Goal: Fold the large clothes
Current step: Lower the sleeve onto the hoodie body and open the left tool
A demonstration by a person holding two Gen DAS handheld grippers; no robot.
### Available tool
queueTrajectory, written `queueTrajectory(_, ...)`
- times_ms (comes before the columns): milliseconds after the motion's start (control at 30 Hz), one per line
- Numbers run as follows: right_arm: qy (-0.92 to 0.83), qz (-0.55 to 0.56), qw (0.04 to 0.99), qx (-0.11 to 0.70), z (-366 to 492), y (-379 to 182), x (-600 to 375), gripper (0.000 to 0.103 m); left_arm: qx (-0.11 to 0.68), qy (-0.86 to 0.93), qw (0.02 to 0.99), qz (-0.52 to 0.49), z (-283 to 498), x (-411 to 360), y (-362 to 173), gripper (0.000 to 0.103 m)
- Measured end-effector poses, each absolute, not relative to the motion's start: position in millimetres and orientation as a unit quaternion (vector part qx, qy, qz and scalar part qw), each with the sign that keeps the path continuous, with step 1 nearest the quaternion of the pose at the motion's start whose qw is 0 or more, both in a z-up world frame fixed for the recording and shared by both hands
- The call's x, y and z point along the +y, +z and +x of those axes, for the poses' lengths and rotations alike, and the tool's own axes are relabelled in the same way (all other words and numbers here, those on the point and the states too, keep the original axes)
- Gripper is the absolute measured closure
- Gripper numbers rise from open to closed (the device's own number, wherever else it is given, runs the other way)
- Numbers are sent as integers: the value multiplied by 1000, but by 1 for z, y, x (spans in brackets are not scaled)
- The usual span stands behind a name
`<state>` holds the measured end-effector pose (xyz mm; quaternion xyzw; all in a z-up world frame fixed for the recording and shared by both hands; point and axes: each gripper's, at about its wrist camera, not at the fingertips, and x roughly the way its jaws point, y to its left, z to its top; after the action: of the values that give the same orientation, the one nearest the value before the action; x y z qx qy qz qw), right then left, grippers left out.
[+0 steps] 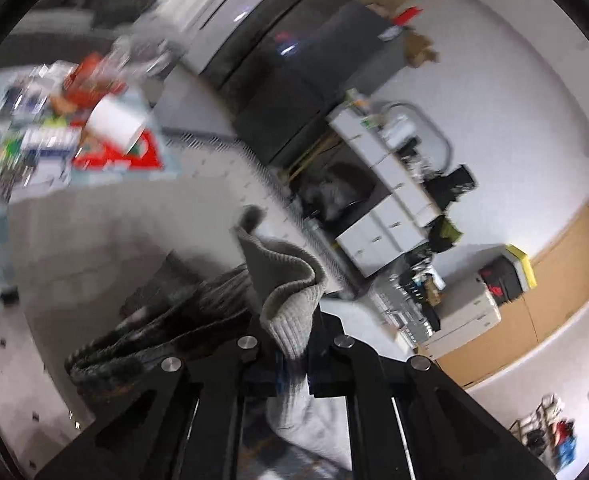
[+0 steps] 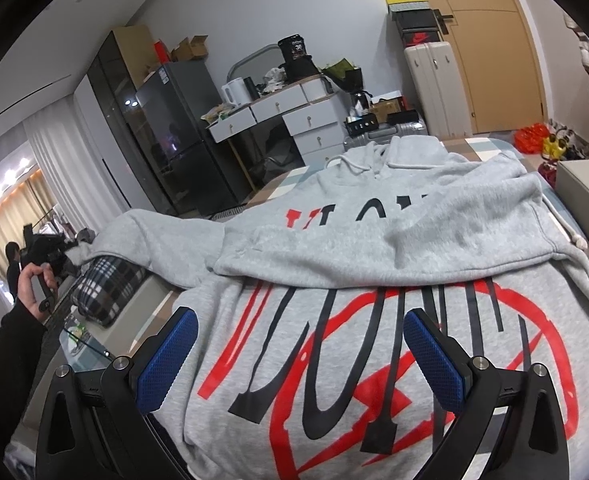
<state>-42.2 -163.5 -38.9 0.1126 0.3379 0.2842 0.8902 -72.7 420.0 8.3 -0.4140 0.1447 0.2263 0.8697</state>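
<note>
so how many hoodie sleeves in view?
2. One sleeve lies folded across the hoodie chest. The other sleeve stretches out to the left gripper, shut on its cuff.

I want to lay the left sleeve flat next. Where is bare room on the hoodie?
Free: the printed chest between the right gripper fingers. Crowded: the folded sleeve crosses above; the plaid cushion borders the left.

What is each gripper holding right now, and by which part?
Left gripper pinches the grey hoodie by its ribbed sleeve cuff. Right gripper is open, holding nothing.
</note>
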Motion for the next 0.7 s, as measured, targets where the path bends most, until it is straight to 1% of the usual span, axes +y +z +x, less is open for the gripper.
queueTrajectory(167,284,135,890,331,-41,-33,-173,0,104,186,893,-397,-66,398,53,100)
queueTrajectory(333,288,151,889,322,-43,-26,-180,0,98,141,914,-368,-42,365,94,100)
queueTrajectory(467,289,161,889,316,-44,-23,-186,0,105,93,930,-340,-21,325,119,100)
queueTrajectory(700,284,186,886,316,-42,-20,-202,0,138,17,950,-279,21,246,140,100)
